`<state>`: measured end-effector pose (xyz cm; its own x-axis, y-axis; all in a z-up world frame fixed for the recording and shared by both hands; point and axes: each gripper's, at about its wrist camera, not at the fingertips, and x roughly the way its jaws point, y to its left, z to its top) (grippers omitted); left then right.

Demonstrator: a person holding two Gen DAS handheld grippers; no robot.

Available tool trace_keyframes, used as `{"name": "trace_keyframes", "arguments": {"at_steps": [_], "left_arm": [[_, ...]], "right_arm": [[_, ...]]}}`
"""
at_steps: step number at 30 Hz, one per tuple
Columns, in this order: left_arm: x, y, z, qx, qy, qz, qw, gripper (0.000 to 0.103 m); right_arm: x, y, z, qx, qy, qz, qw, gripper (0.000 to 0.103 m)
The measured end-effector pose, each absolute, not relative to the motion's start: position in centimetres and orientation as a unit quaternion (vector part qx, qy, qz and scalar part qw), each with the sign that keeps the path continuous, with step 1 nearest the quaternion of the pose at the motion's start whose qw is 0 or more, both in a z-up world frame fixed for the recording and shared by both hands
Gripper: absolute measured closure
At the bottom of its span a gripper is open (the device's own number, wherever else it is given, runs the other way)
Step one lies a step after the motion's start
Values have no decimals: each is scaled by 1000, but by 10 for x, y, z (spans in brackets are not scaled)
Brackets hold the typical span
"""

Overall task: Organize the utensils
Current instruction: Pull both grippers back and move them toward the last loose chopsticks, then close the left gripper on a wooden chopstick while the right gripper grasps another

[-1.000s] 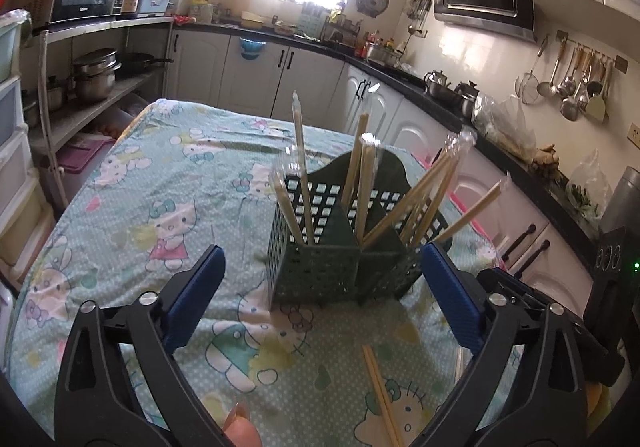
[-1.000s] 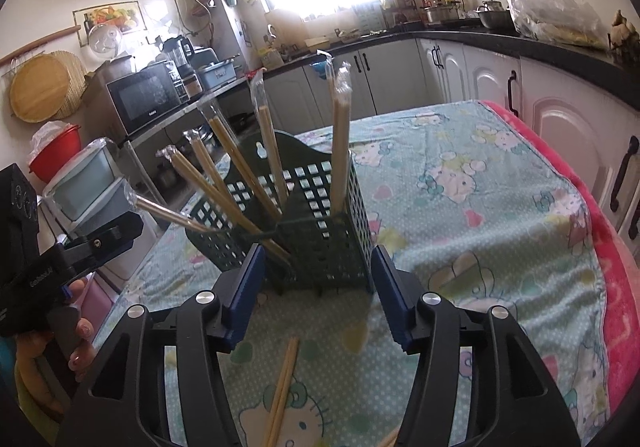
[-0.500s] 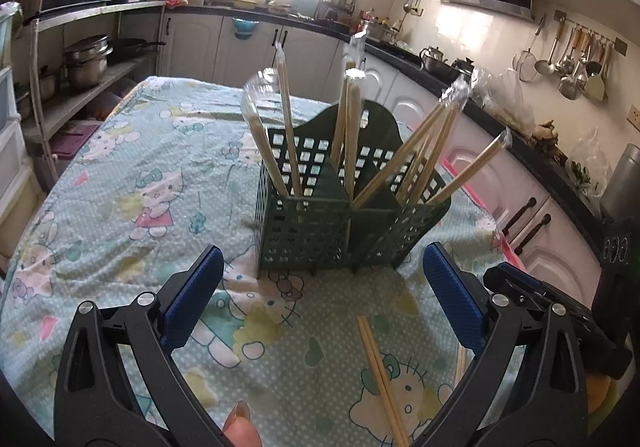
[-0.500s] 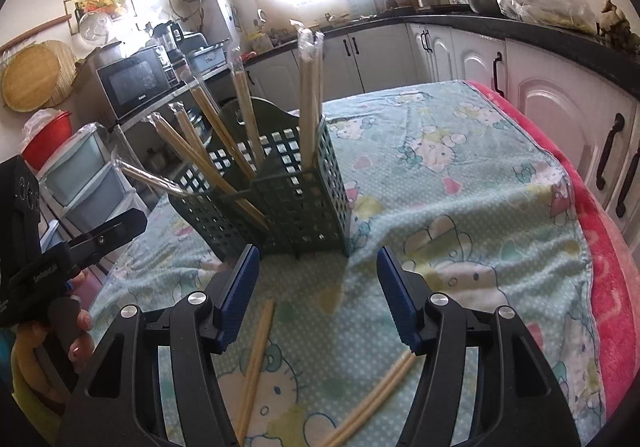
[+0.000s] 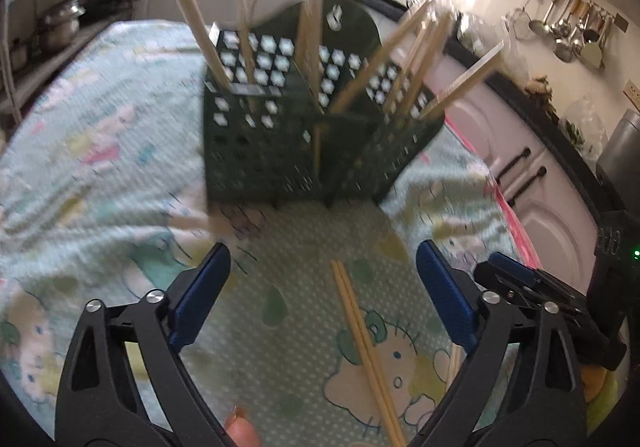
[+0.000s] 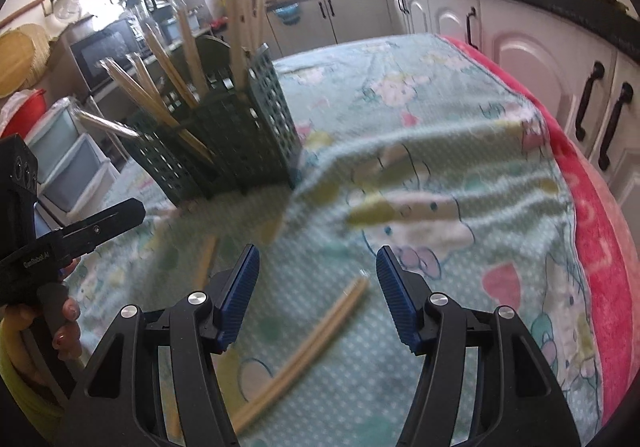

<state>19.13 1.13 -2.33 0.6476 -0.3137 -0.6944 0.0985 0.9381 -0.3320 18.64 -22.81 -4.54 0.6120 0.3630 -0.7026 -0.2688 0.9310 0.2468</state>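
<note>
Grippers: left gripper [image 5: 322, 283] jaws wide, just narrowed slightly, nothing gripped | right gripper [image 6: 316, 297] jaws apart, empty | chopstick pairs [image 5: 366, 343] flat on tablecloth [image 5: 100, 175] near green caddy [image 5: 272, 151]

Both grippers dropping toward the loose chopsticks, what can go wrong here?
1. Each chopstick pair lies flat on soft, wrinkled cloth; the open right gripper or left gripper may pinch fabric or take one stick.
2. Chopsticks lean out of the basket; a bump could tip it.
</note>
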Motion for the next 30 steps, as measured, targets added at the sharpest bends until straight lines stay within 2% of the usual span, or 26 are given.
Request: {"name": "trace_keyframes", "arguments": {"at_steps": [7,14,17,19,22,27,30], "left_arm": [[201,-7,-52,-151,454,-151,865,38],[212,-21,-68,-130,473,-143,859,44],[219,-25,-70,-114,473,-136,863,51],[224,-28,-72,-96,469,-119,870,65],[229,-27,-73,-90,469,-108,872,79],[233,-19,-71,-100,475,-113,867,94],[231,-14,-65,-114,474,-121,865,98]], "right_arm": [[189,-231,-67,58,443,172,878,56],[201,-226,-79,52,462,146,873,62],[205,-223,-80,36,459,124,879,77],[207,-225,-80,41,458,123,879,86],[211,-230,-78,68,458,138,876,93],[211,-226,-63,86,438,166,879,94],[208,-222,-46,88,415,189,886,95]]}}
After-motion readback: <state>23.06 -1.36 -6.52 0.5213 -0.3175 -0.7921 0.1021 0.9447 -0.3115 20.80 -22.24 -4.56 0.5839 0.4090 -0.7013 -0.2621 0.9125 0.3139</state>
